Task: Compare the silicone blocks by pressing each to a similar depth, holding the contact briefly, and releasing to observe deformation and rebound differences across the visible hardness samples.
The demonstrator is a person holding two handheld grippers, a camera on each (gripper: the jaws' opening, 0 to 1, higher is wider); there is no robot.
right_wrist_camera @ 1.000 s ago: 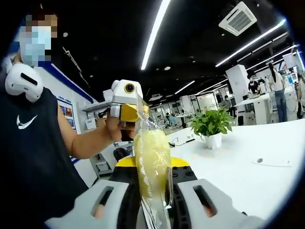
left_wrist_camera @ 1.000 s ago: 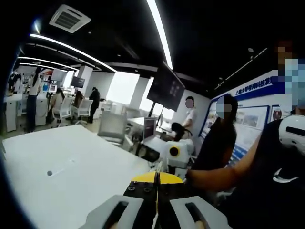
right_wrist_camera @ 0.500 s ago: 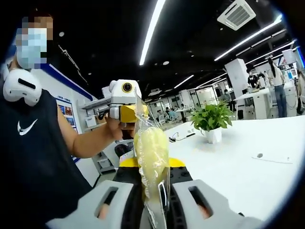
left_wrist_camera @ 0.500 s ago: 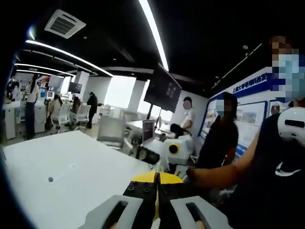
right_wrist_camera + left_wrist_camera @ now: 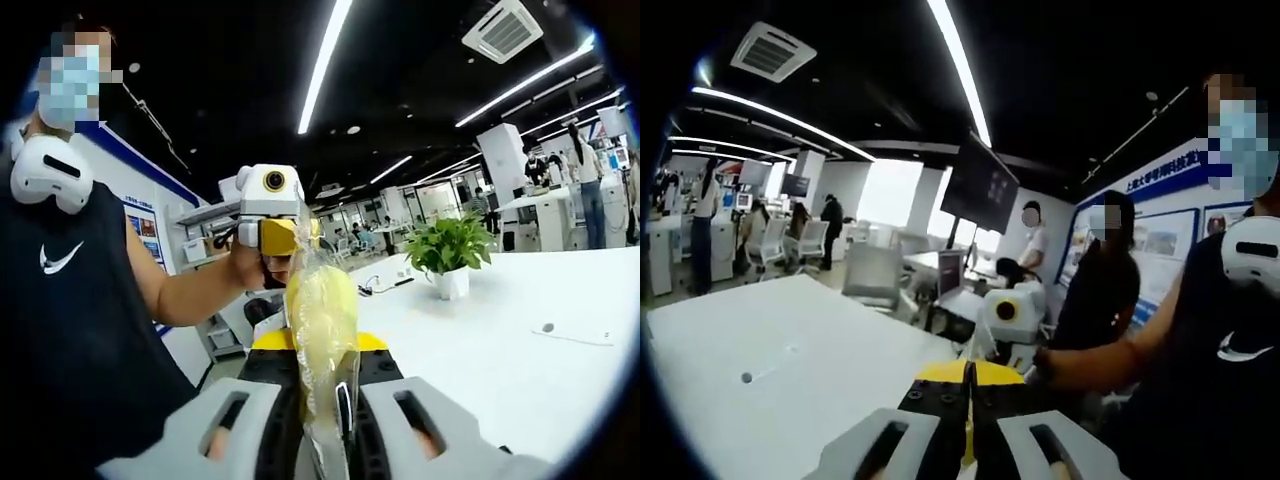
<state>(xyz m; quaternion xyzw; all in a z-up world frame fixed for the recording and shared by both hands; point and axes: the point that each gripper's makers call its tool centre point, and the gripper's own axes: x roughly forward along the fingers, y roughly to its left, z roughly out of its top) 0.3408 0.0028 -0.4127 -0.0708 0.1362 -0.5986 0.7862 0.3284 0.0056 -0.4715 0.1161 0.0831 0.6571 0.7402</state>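
- Right hand-held gripper has its jaws pinched in close on a pale yellow, soft-looking silicone block wrapped in a clear plastic bag, gripping the lower part of it.
- The bagged block stands lengthwise along the jaws, its long axis running straight up and away from that hand-held gripper, with the crinkled top of the bag reaching toward the other tool.
- Left hand-held gripper, the white-and-yellow one held in the person's hand, sits at the far top end of the bag; it looks to be touching the plastic there, though I can't tell whether it actually grips it.
- From the left gripper view, the left hand-held gripper shows its jaws drawn together with only a thin yellowish sliver between them; whether that sliver is bag film I can't tell.
- In that same view the right hand-held gripper is straight ahead of the left one, beyond its jaw tips.
- The whole sample is held up in the air, well above the white tabletop, with a small green potted plant farther off on it.
- My read: the right side is doing the squeeze, so the release to come belongs to it.
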